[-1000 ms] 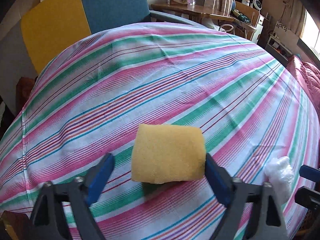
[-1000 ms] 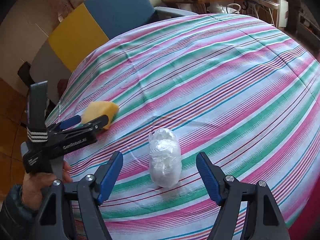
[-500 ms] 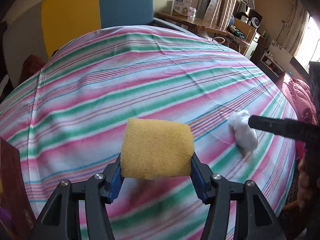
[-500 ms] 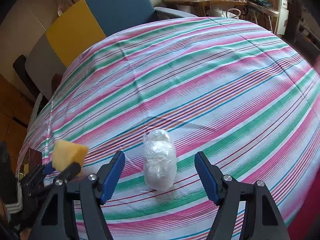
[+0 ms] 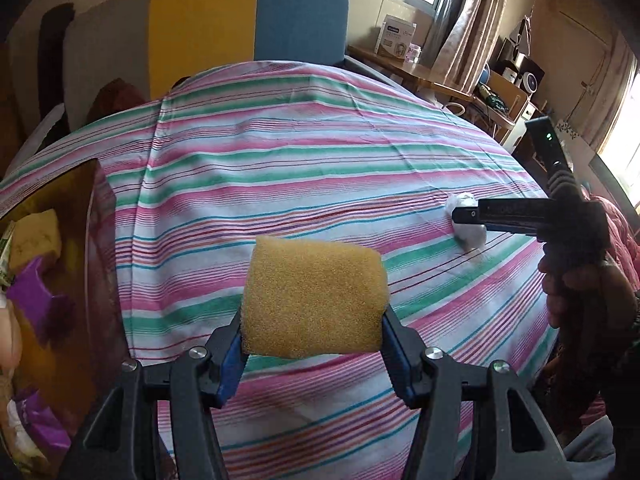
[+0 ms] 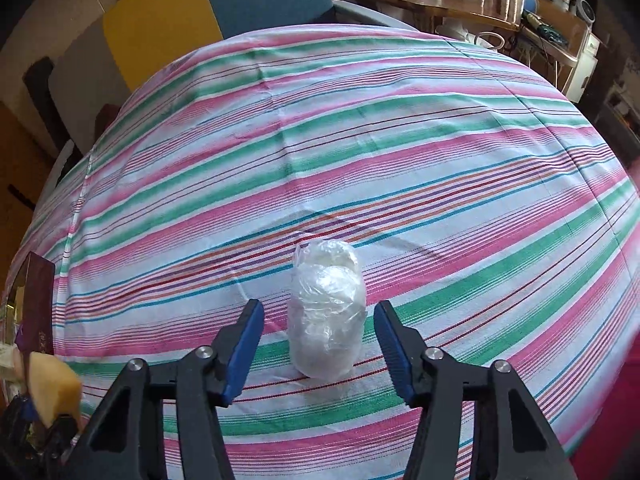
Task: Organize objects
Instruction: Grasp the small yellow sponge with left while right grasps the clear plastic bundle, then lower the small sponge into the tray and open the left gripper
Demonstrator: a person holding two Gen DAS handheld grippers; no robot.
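Note:
My left gripper [image 5: 314,346] is shut on a yellow sponge [image 5: 314,298] and holds it in the air over the striped tablecloth [image 5: 320,168]. That sponge [image 6: 52,386] also shows at the lower left of the right wrist view. A white plastic-wrapped bundle [image 6: 326,312] stands upright on the cloth. My right gripper [image 6: 318,312] straddles it with its jaws closing, and a gap still shows on each side of the bundle. From the left wrist view the right gripper [image 5: 472,216] is side-on, over the bundle [image 5: 470,236], with a person's hand [image 5: 580,280] behind it.
A dark red box [image 5: 100,216] with a gold inside stands at the table's left edge, holding another yellow sponge [image 5: 34,236] and purple packets. A yellow and blue chair back [image 5: 248,20] rises beyond the table. A wooden side table [image 5: 416,74] with a carton is far right.
My left gripper closed on the sponge, lifted it and carried it left towards the box. My right gripper's jaws narrowed around the bundle, which stayed in place.

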